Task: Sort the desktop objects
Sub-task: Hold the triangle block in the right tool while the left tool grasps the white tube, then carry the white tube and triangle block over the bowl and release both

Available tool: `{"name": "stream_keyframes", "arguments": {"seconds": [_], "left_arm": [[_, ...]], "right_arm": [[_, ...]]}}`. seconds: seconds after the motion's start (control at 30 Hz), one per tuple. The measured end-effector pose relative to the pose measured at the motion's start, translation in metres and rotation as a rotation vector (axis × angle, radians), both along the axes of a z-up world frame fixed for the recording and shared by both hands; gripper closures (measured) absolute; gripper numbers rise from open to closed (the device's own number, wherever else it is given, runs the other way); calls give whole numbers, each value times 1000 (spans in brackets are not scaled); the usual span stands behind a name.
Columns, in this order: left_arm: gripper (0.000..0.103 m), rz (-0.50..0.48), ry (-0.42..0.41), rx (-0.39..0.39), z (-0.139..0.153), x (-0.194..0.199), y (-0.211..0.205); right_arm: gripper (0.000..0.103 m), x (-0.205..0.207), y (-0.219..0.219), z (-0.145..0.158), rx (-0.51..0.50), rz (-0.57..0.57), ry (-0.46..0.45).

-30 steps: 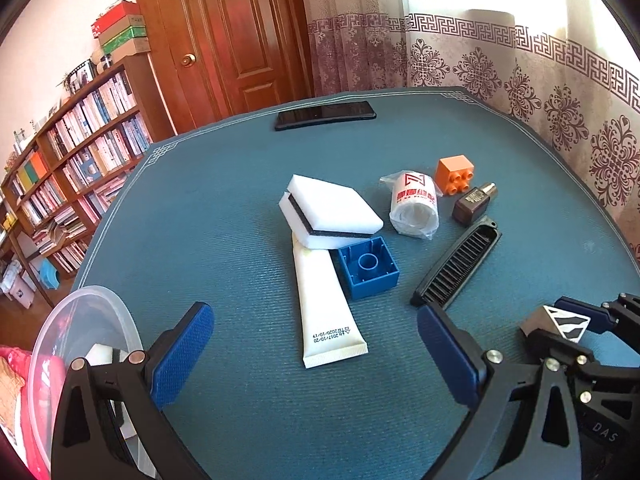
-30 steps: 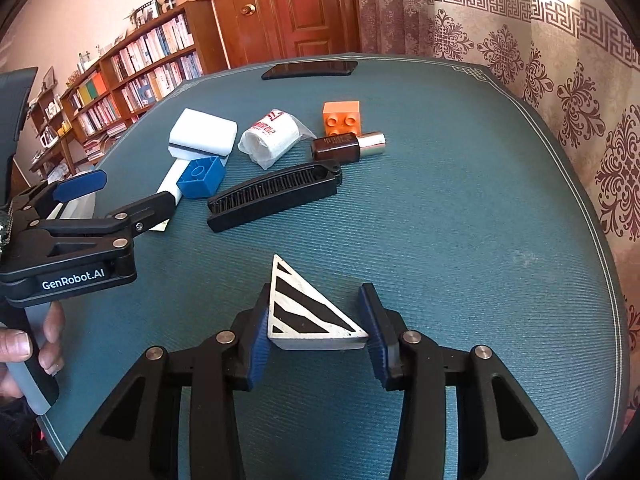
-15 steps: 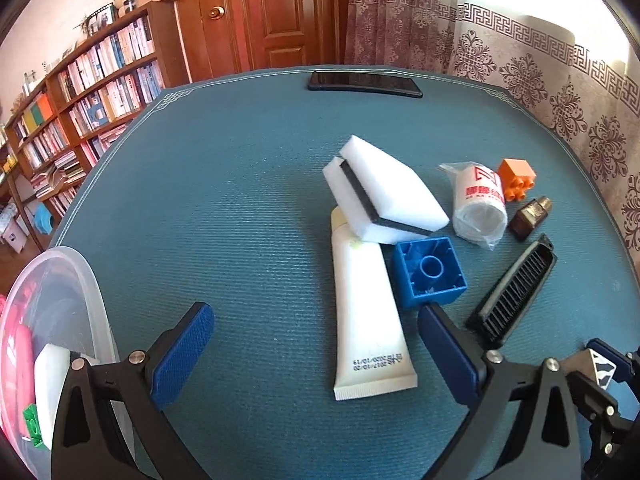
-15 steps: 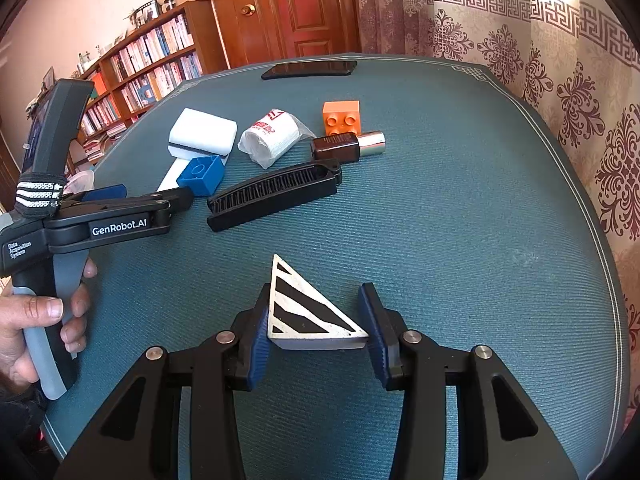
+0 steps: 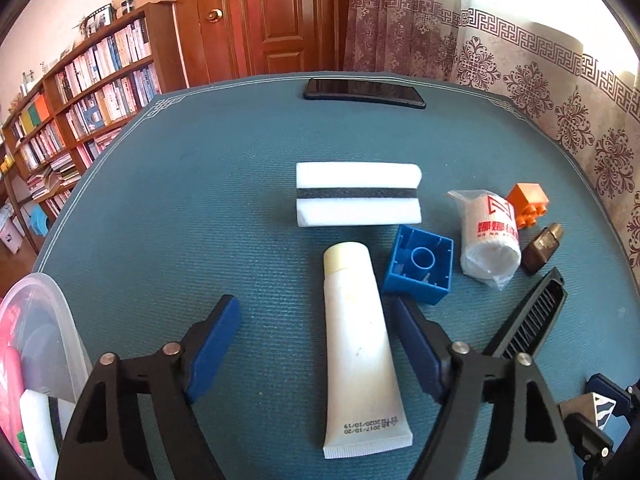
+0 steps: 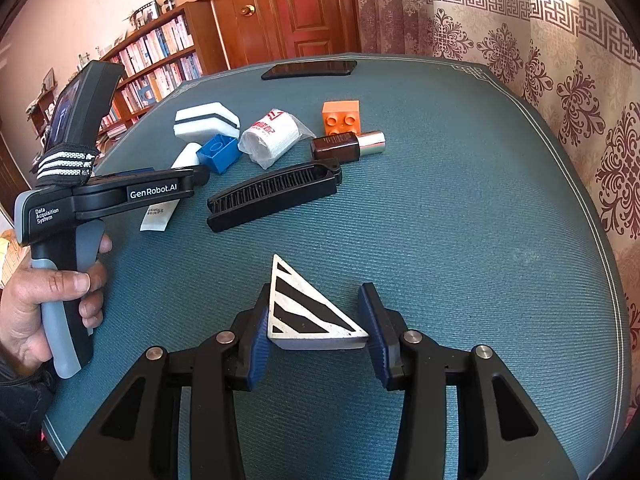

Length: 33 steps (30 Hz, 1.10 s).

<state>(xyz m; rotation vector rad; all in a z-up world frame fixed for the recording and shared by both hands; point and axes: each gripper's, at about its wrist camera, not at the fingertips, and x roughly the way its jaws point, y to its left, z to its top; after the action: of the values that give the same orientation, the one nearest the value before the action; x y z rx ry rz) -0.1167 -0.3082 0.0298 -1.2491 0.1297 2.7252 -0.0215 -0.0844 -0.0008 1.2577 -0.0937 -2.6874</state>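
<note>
My left gripper (image 5: 316,346) hangs wide open astride the white tube (image 5: 360,344), blue brick (image 5: 420,266) just beside; right gripper (image 6: 316,322) pinches the striped wedge (image 6: 304,312) by one corner — may twist free

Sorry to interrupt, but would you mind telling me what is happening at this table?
A person is sorting desk clutter with two handheld grippers. The right gripper is shut on a striped triangular block just above the blue table. The left gripper is open, its fingers either side of a white tube. A sponge, blue brick, comb and other items lie unsorted.
</note>
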Motion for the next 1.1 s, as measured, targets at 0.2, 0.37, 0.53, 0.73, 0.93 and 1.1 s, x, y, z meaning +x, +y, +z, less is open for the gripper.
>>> {"name": "stream_keyframes", "arguments": {"seconds": [0.2,0.37,0.53,0.73,0.93,1.1], "left_arm": [[65,-48,12,-5,4,8,10],[73,-52,1,16,5,14,9],[73,-56,-8,44,7,24,7],[73,-81,10,63,16,40,11],[73,-95,31,80,27,50,11],[73,-101,53,94,37,59,7]], "right_arm": [[58,0,-1,0,2,-1,1],[58,0,-1,0,1,-1,0],[58,2,2,1,-18,4,-3],[58,8,4,1,-28,7,-2],[58,13,1,1,2,3,3],[59,17,0,1,23,-7,9]]}}
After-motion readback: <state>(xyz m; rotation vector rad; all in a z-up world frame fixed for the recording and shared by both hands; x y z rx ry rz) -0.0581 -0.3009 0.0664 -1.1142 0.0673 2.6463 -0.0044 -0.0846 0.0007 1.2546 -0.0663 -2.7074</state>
